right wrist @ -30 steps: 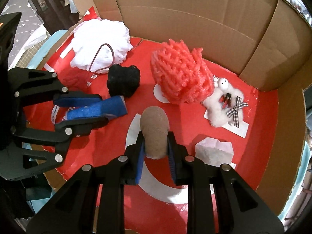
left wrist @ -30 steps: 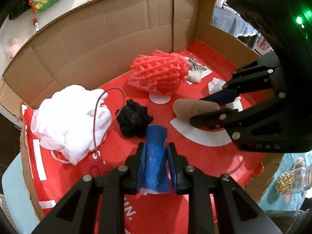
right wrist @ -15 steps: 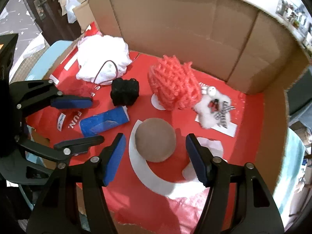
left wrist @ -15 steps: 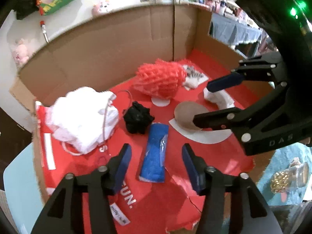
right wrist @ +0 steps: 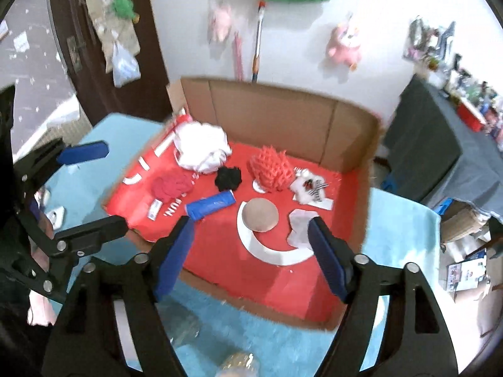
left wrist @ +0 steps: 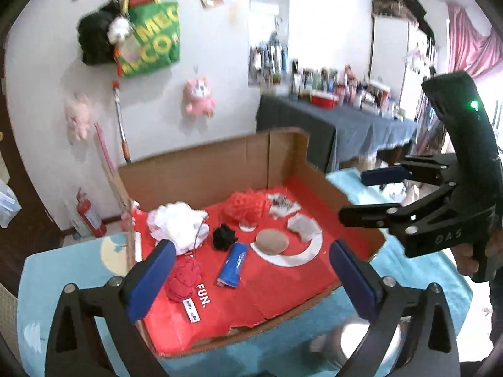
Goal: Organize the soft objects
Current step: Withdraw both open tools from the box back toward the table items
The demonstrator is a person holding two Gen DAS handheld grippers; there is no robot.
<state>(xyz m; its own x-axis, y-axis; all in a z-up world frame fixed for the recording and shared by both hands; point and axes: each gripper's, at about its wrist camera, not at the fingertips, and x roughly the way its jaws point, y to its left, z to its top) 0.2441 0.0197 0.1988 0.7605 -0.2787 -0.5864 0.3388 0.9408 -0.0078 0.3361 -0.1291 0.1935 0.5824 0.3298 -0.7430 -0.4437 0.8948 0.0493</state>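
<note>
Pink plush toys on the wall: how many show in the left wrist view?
2. One pink plush hangs right of the green bag; a paler plush hangs lower left, near the frame edge. Blur could hide others.

We are holding our left gripper (left wrist: 251, 259) with its jaws spread wide and nothing between the blue pads (left wrist: 154, 270). Our right gripper (right wrist: 251, 238) is likewise gaping and empty, raised off to the right of the left one.
</note>
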